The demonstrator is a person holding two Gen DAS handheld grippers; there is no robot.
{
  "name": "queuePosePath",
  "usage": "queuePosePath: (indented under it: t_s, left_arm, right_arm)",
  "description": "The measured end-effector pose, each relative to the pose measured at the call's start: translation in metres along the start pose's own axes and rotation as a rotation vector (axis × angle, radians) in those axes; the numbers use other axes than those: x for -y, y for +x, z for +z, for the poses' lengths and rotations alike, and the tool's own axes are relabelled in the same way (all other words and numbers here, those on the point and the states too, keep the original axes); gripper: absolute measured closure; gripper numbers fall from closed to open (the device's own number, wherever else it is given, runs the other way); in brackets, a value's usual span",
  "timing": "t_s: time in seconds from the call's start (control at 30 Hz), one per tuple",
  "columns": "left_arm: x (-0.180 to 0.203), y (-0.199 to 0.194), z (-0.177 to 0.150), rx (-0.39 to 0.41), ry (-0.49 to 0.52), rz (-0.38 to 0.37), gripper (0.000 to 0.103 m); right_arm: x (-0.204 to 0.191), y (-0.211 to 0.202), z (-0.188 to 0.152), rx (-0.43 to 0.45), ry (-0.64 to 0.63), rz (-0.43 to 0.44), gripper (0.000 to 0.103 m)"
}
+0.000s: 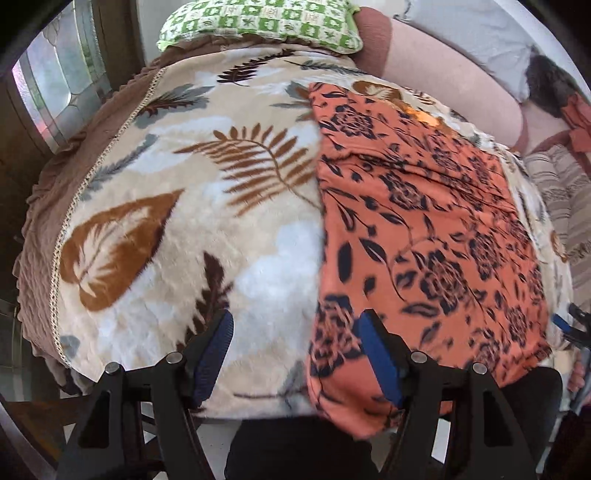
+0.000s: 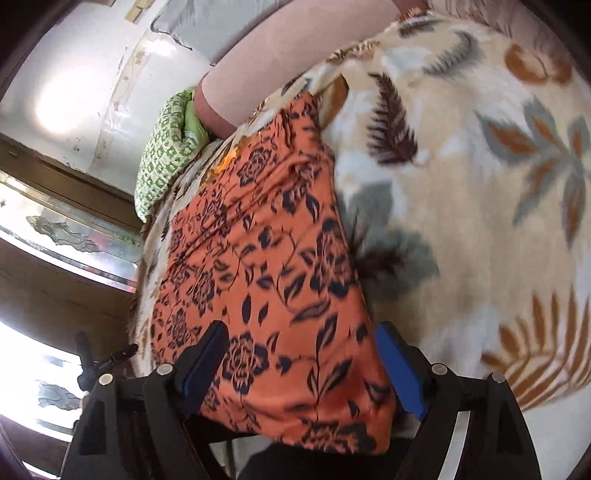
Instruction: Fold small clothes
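An orange garment with a dark floral print (image 1: 424, 229) lies flat on a leaf-patterned blanket (image 1: 184, 221), its near end hanging over the bed's front edge. My left gripper (image 1: 295, 354) is open above the garment's near left corner, its right finger over the cloth and its left finger over the blanket. In the right wrist view the same garment (image 2: 266, 258) runs away from me. My right gripper (image 2: 303, 369) is open, its jaws straddling the garment's near end. The right gripper also shows at the far right of the left wrist view (image 1: 570, 325).
A green patterned pillow (image 1: 258, 22) lies at the head of the bed beside a pink bolster (image 1: 443, 74). A brown frilled bedcover (image 1: 40, 229) edges the blanket on the left. A window with frosted glass (image 2: 62, 229) is beyond the bed. Striped fabric (image 1: 557, 192) lies at the right.
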State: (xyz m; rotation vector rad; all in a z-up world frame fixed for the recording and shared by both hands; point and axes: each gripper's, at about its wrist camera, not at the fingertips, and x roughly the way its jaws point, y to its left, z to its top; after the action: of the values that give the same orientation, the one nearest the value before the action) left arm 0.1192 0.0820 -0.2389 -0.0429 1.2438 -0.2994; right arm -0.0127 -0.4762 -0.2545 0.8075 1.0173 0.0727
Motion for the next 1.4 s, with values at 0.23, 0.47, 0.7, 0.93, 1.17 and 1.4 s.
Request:
queuePosePath:
  t_s: [0.23,0.47,0.7,0.93,1.17,1.4]
  left_arm:
    - [0.003,-0.003,-0.011,-0.009,0.036,-0.063,0.053]
    - [-0.001,0.019,-0.022,-0.062,0.026,-0.116,0.064]
    - [0.004,0.037,-0.04,-0.1,0.037,-0.226,0.062]
    - [0.015,0.052,-0.062,-0.183,0.064,-0.224,0.062]
    - [0.004,0.056,-0.063,-0.185,0.004,-0.228,0.087]
    - [0.013,0.049,-0.059,-0.169,0.044,-0.28,0.095]
  right_arm:
    - [0.029,0.028,-0.013,-0.015,0.054,-0.028,0.029]
    - [0.017,0.037,-0.022,-0.083,-0.032,0.074,0.054]
    - [0.033,0.048,-0.021,-0.088,0.067,0.132,0.052]
    - [0.042,0.046,-0.021,-0.091,0.103,0.168,0.052]
    - [0.033,0.047,-0.019,-0.114,0.042,0.111,0.054]
    - [-0.009,0.037,-0.019,-0.148,-0.119,-0.008,0.092]
